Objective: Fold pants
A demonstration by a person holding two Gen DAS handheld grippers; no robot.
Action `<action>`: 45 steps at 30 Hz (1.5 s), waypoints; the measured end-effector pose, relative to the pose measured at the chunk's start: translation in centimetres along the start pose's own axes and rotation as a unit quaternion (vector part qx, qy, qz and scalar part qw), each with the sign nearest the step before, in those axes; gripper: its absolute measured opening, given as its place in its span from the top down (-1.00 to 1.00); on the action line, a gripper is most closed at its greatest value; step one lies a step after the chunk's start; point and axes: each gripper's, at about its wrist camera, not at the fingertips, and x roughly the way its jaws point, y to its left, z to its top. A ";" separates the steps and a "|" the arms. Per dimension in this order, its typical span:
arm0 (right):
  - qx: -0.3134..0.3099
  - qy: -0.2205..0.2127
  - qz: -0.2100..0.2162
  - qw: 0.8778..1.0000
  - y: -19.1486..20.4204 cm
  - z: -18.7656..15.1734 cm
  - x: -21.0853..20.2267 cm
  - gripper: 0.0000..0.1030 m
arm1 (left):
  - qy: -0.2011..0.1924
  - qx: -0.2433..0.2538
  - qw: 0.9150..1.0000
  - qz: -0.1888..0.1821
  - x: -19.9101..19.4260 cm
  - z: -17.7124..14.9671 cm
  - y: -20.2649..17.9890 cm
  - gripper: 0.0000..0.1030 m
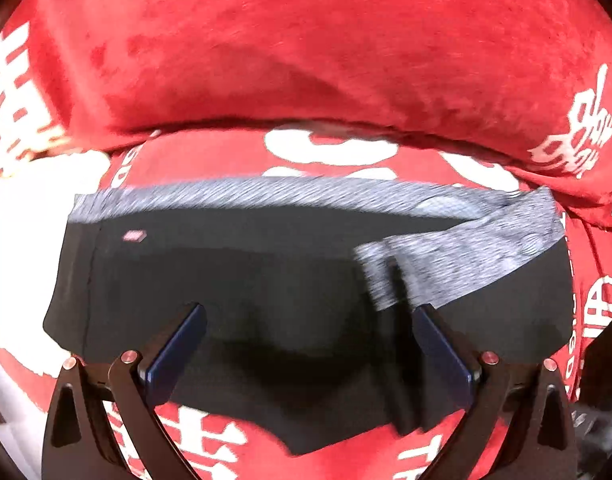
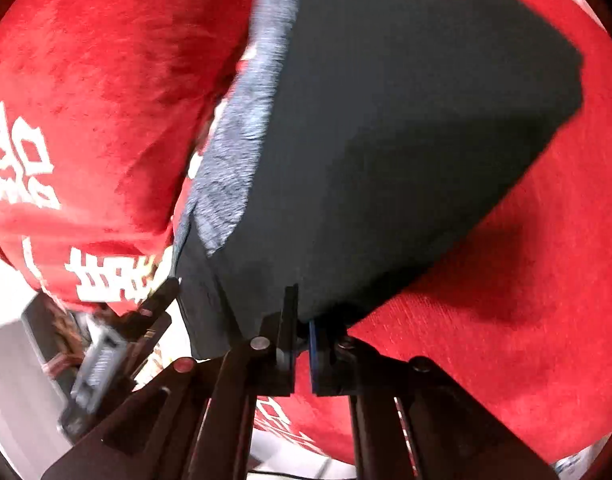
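Observation:
Black pants (image 1: pixel 266 272) with a grey waistband (image 1: pixel 266 196) lie flat on a red blanket (image 1: pixel 486 168) printed with white characters. The right end of the waistband is folded over onto the black cloth. My left gripper (image 1: pixel 310 312) hovers over the pants, pointing steeply down, open, with nothing between its blue pads (image 1: pixel 178 356). In the right wrist view the pants (image 2: pixel 386 140) spread away from my right gripper (image 2: pixel 302 316), which is shut on their near black edge. That edge is lifted a little off the blanket. The waistband (image 2: pixel 234 152) runs along the left side.
A thick raised roll of the red blanket (image 1: pixel 306 60) borders the pants along the waistband side, also seen as the blanket roll (image 2: pixel 86 100). Flat red blanket (image 2: pixel 506 280) extends to the right. A blurred grey and black object (image 2: pixel 98 364) sits at the lower left.

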 end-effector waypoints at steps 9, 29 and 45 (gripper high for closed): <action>-0.076 0.104 0.029 0.991 1.8 1.4 -3.7 0.64 | 0.021 0.064 0.997 0.048 4.8 -1.0 -5.8 -1.00; -0.208 0.048 -0.135 0.968 0.8 16.8 -5.9 0.60 | 0.022 0.099 0.992 0.081 4.8 -0.9 -7.1 -1.00; -0.344 -0.056 -0.220 0.911 9.0 7.3 -6.2 0.11 | 0.034 0.108 0.991 0.067 2.5 -2.1 -4.9 -1.00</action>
